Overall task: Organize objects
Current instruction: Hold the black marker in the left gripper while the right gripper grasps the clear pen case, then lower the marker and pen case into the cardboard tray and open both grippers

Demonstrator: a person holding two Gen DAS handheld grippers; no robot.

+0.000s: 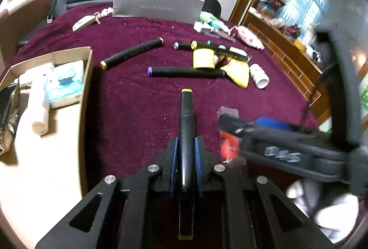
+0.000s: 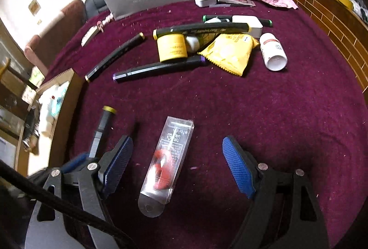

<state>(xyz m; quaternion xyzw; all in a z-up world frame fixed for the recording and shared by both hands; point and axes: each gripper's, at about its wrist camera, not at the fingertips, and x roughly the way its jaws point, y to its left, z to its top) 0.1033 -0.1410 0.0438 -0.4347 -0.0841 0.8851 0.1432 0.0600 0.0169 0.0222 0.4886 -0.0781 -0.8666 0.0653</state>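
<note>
We are early on: our left tool (image 1: 186, 152) is clamped on a yellow-capped marker (image 1: 186, 124), our right tool (image 2: 177, 163) gapes over the clear packet (image 2: 166, 161), and the cardboard box (image 1: 86, 78) holds few items while markers still litter the bed (image 2: 276, 122).

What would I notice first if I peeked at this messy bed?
The left gripper pinches a black marker with yellow caps. The right gripper gapes wide over a clear packet with something red inside. Farther back, more markers surround a yellow jar on the dark red blanket.
</note>
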